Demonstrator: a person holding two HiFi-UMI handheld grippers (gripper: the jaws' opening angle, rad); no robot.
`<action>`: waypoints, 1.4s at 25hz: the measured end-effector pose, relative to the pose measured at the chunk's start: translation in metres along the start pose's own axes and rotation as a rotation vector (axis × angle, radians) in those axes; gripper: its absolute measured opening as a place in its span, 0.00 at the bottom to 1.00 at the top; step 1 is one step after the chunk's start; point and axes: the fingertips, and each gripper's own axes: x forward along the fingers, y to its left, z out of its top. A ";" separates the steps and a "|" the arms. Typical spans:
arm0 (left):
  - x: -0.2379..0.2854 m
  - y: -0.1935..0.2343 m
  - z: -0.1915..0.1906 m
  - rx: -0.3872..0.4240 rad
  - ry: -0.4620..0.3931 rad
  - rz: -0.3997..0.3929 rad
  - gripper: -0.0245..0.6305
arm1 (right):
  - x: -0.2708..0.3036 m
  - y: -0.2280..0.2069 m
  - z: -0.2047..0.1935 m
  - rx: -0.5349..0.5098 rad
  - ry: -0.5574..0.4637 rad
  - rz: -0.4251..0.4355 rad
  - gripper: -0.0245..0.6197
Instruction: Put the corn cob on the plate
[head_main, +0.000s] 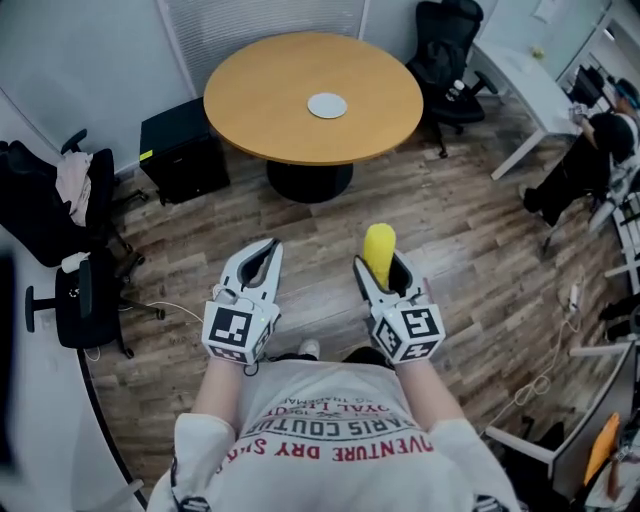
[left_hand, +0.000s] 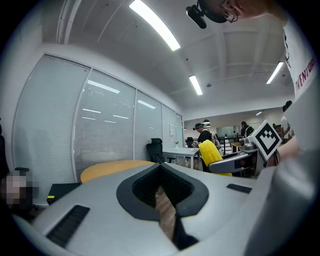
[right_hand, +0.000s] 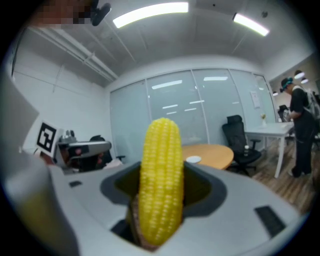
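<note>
A yellow corn cob (head_main: 379, 251) stands upright in my right gripper (head_main: 381, 264), which is shut on it; it fills the middle of the right gripper view as the corn cob (right_hand: 160, 185). A small white plate (head_main: 327, 105) lies near the middle of the round wooden table (head_main: 270, 90), well ahead of both grippers, and shows in the right gripper view as the plate (right_hand: 193, 159). My left gripper (head_main: 265, 250) is held level beside the right one, shut with nothing in it. In the left gripper view the cob (left_hand: 210, 152) shows off to the right.
A black cabinet (head_main: 180, 150) stands left of the table. Black office chairs sit behind the table (head_main: 450, 50) and at the far left (head_main: 80, 290). A white desk (head_main: 530, 75) and a seated person (head_main: 600, 140) are at the right. Wood floor lies between me and the table.
</note>
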 end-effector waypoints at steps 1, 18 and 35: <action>0.005 0.006 -0.003 -0.005 0.007 0.001 0.09 | 0.008 -0.002 0.000 0.005 0.005 -0.002 0.45; 0.157 0.054 -0.015 -0.021 0.039 0.166 0.09 | 0.149 -0.115 0.019 -0.035 0.065 0.146 0.45; 0.357 0.071 -0.008 -0.044 0.040 0.292 0.09 | 0.275 -0.259 0.062 -0.089 0.135 0.323 0.45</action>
